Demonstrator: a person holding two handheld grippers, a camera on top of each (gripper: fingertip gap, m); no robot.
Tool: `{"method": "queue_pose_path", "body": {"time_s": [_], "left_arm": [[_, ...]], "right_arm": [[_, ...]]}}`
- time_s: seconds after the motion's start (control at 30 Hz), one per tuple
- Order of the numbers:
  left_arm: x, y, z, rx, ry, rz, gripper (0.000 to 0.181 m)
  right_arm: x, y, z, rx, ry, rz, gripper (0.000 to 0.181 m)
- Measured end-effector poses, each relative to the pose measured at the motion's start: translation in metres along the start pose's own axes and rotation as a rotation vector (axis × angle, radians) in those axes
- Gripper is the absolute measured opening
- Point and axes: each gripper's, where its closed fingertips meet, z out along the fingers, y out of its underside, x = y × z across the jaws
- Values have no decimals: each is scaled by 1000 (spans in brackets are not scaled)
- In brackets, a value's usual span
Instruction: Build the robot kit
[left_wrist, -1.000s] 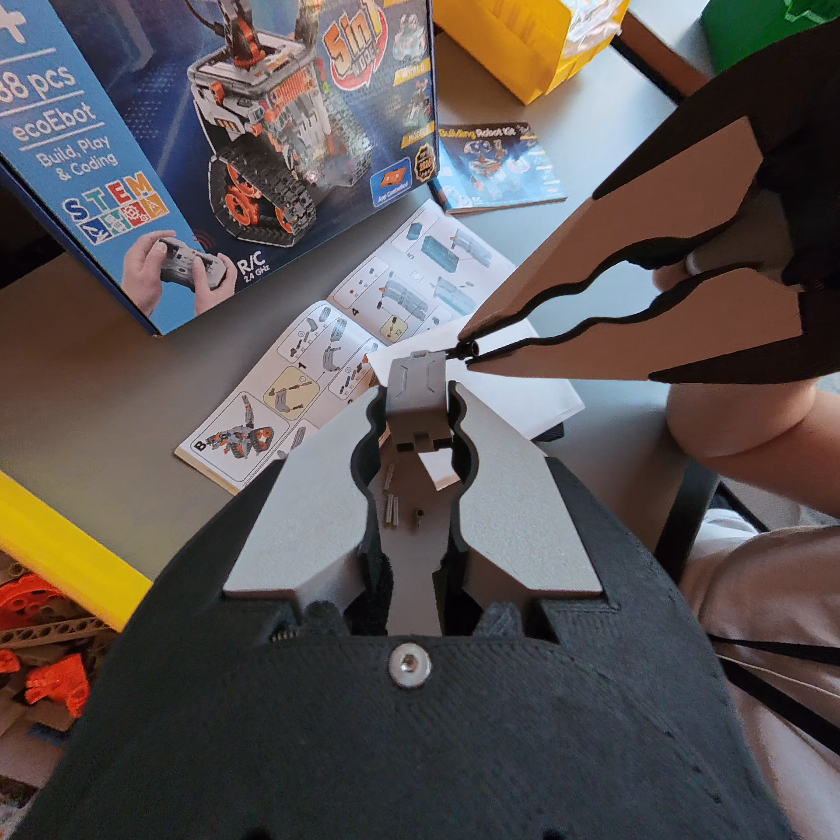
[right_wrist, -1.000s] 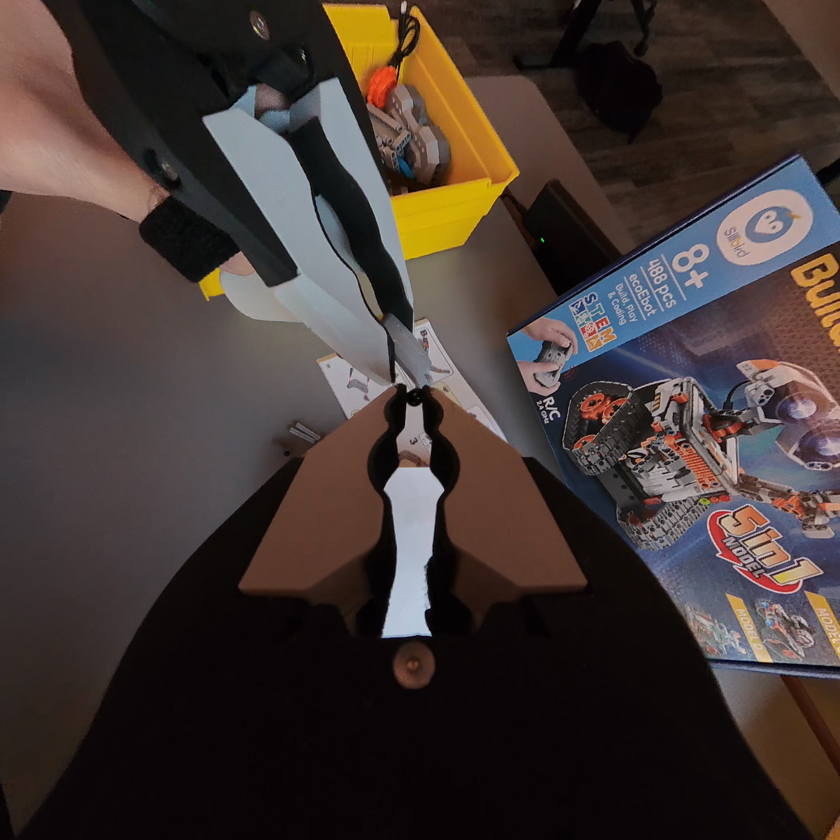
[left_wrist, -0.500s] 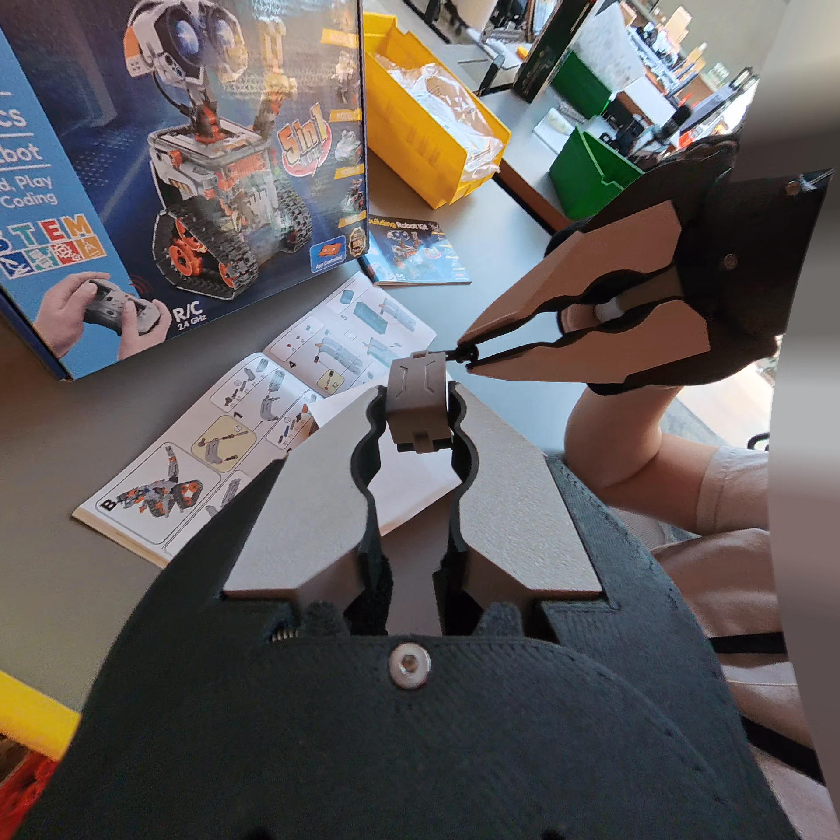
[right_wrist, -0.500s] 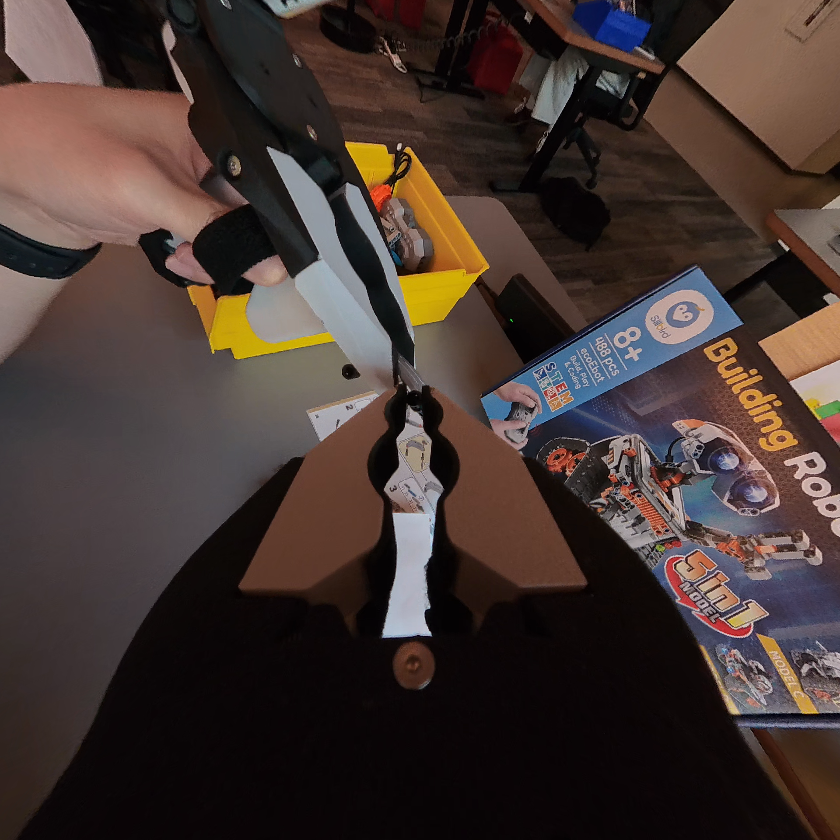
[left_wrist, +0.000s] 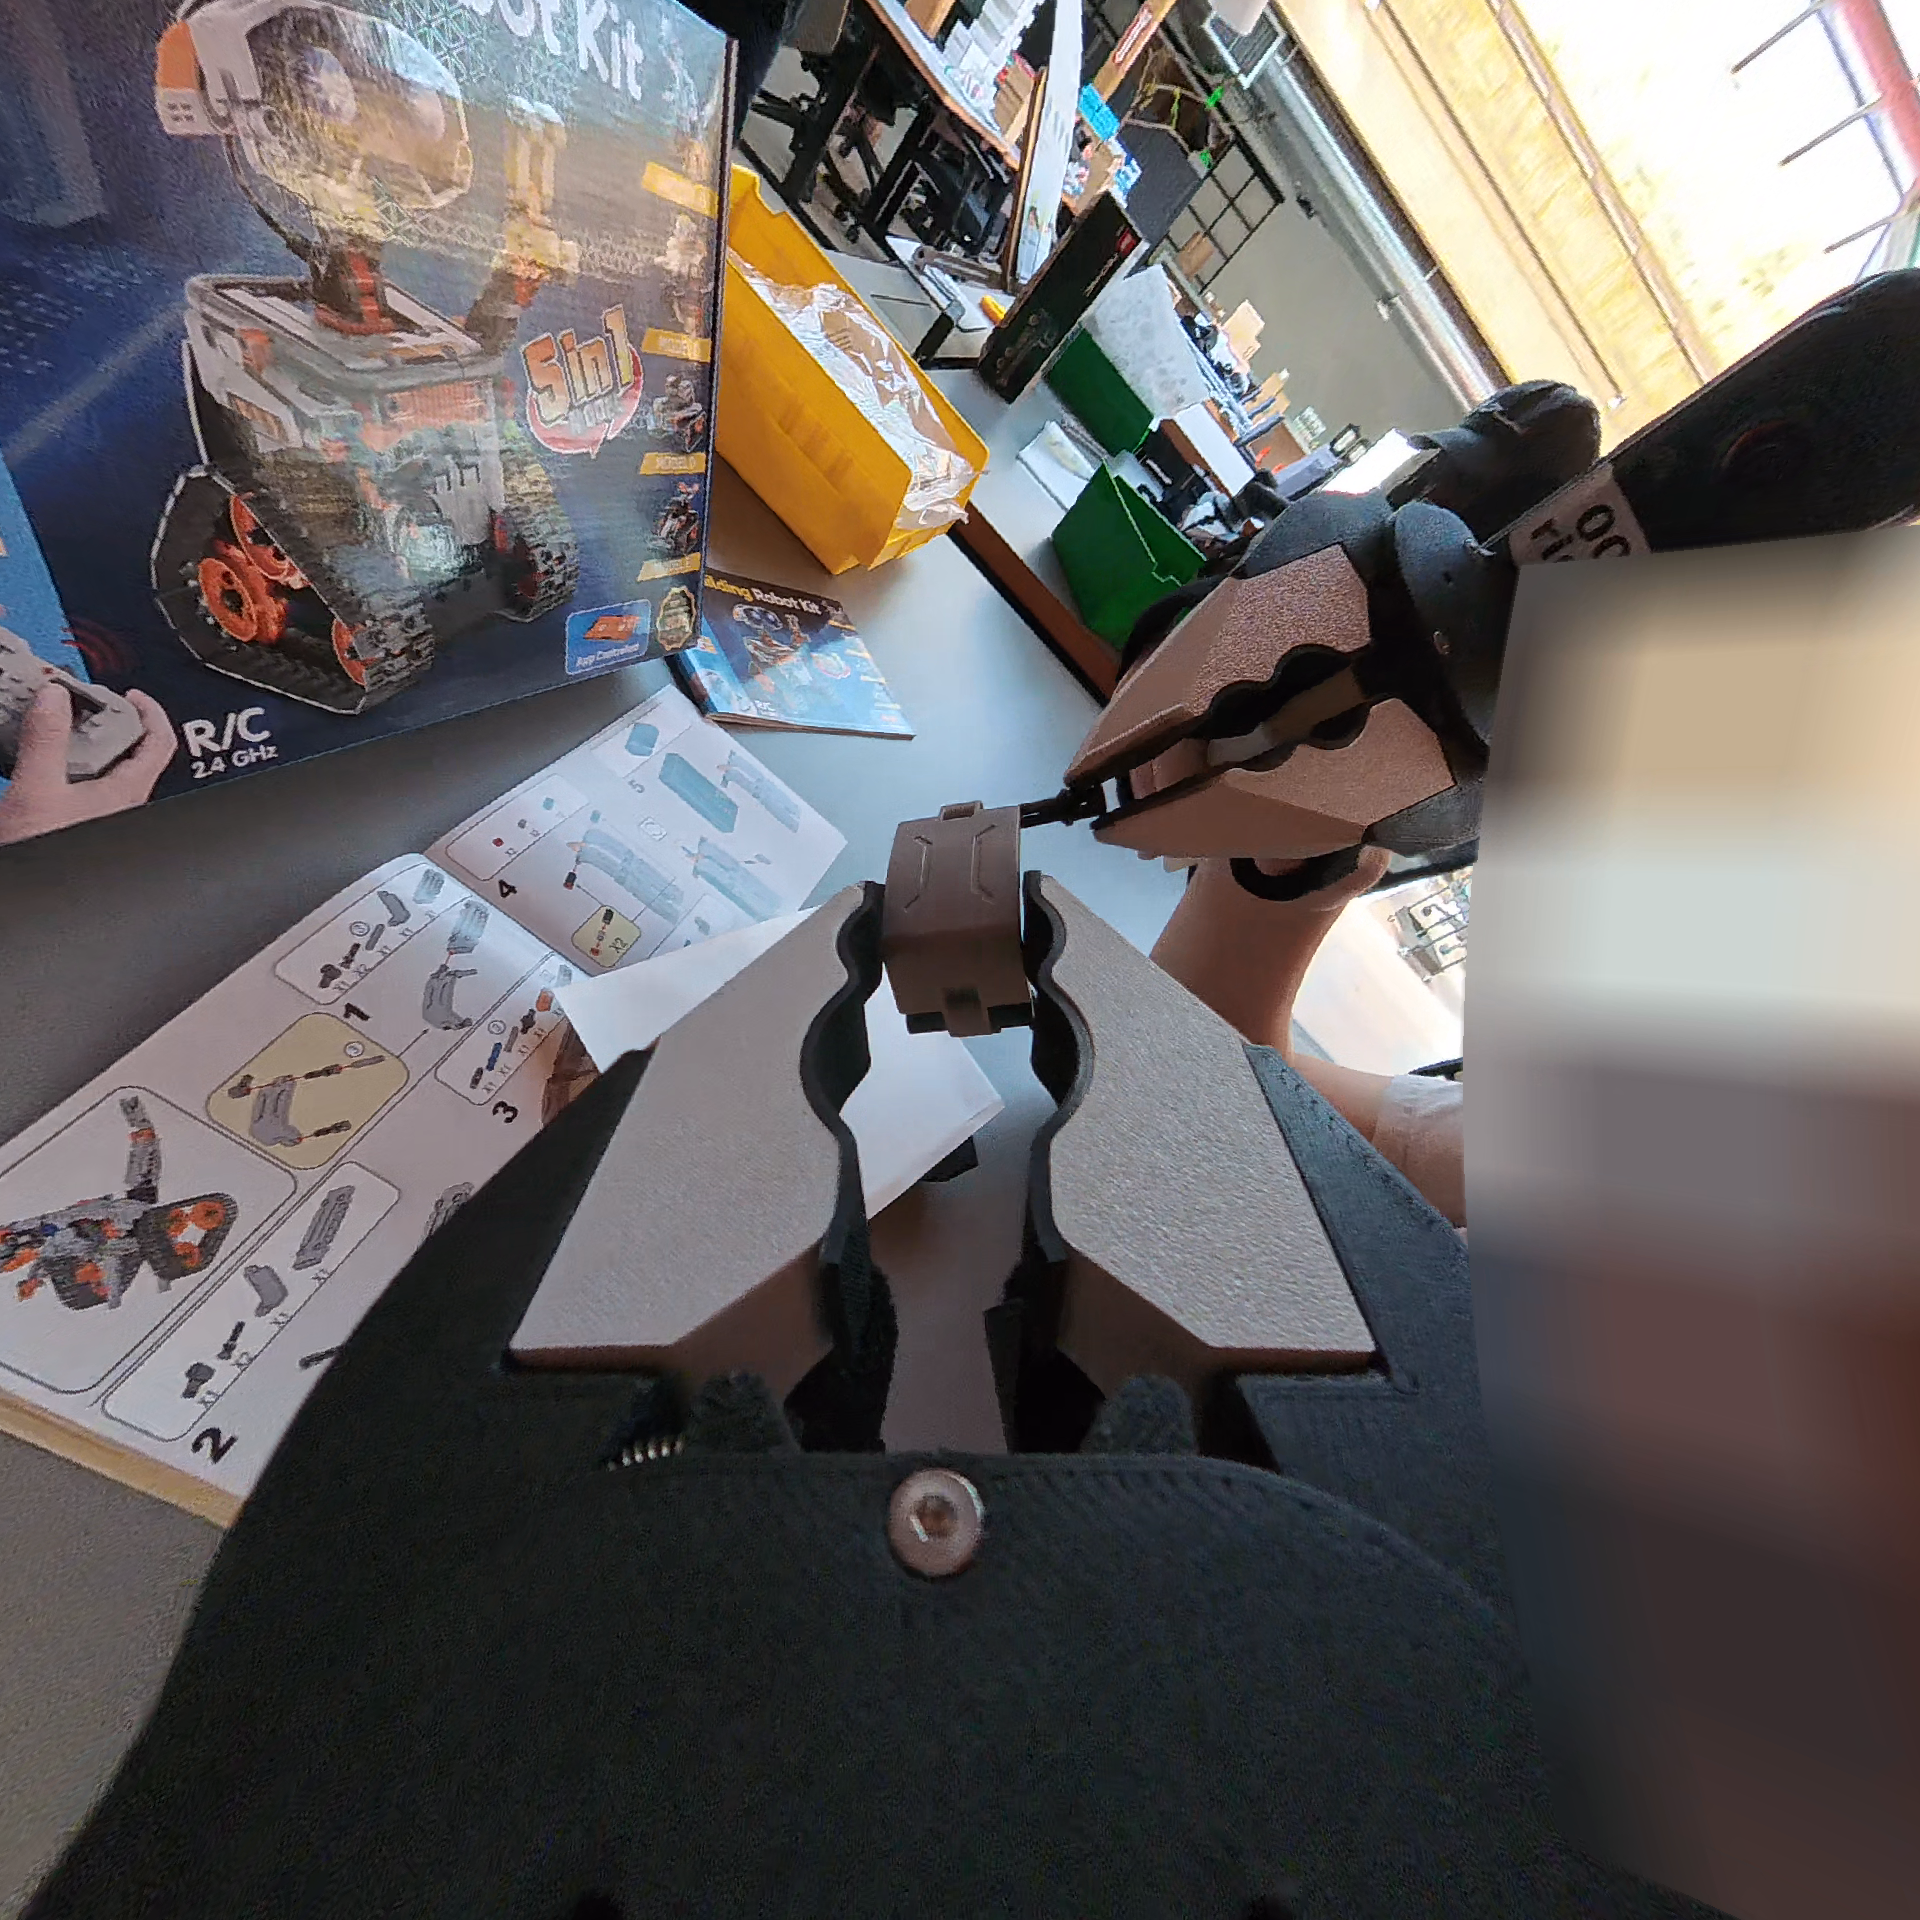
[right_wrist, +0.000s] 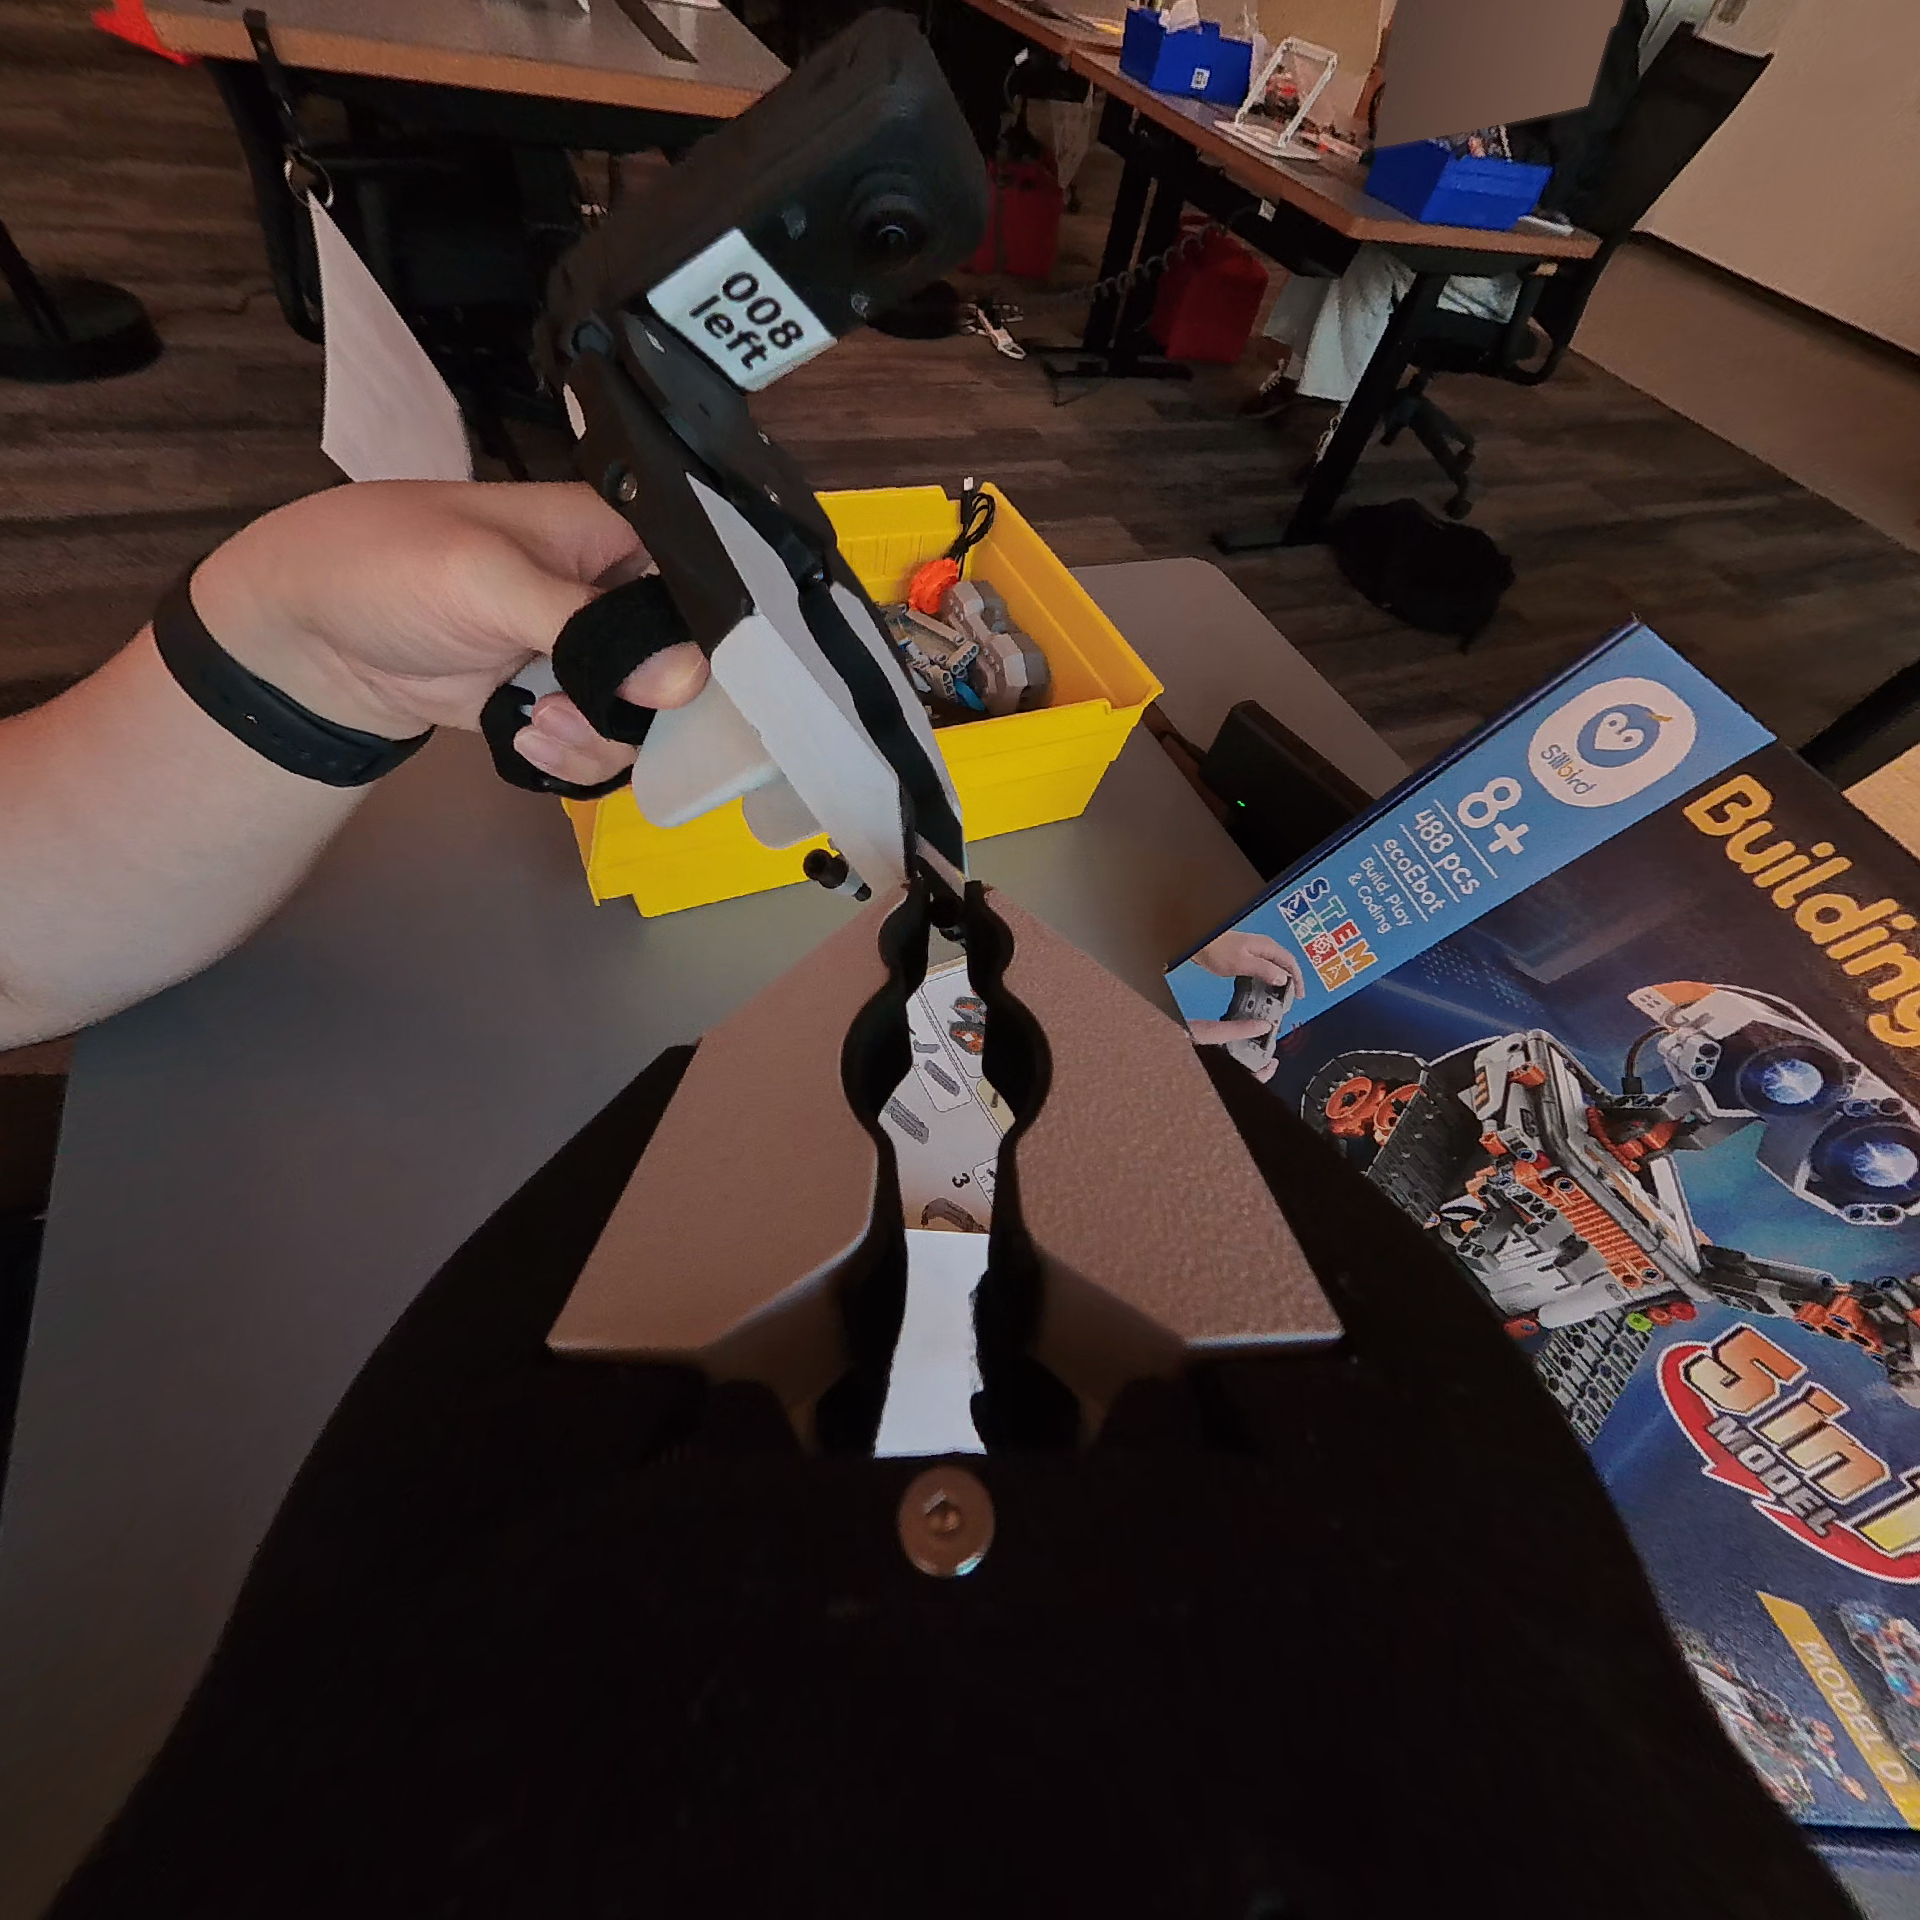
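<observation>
Both grippers meet above the table (left_wrist: 987, 665).
Left gripper (left_wrist: 951, 914) fingers clamp grey block (left_wrist: 954, 894); right gripper (left_wrist: 1081, 808) fingers pinch black pin (left_wrist: 1049, 808) against it.

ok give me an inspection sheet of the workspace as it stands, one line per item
surface: grey table, part covered by papers.
job's things: grey block; small black pin at its upper right corner.
clutter: open manual, white sheet, booklet, kit box, yellow bin of parts, second yellow bin with plastic wrap.
grippers: left gripper shut on the block, right gripper shut on the pin; both raised off the table.
cables: black lead in the parts bin.
surroundings: desks, chairs, green bin, blue bins.
</observation>
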Motion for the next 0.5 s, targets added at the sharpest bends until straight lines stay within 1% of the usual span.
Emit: {"method": "queue_pose_path", "body": {"time_s": [0.13,0.3,0.5], "left_arm": [[-2,-2,0,15,16,-24,25],[0,-1,1,16,51,-55,25],[-2,0,2,13,48,-77,25]], "right_arm": [[3,-3,-3,27,-2,4,5],[3,-2,0,42,-27,19,5],[5,-1,2,56,-38,16,5]]}}
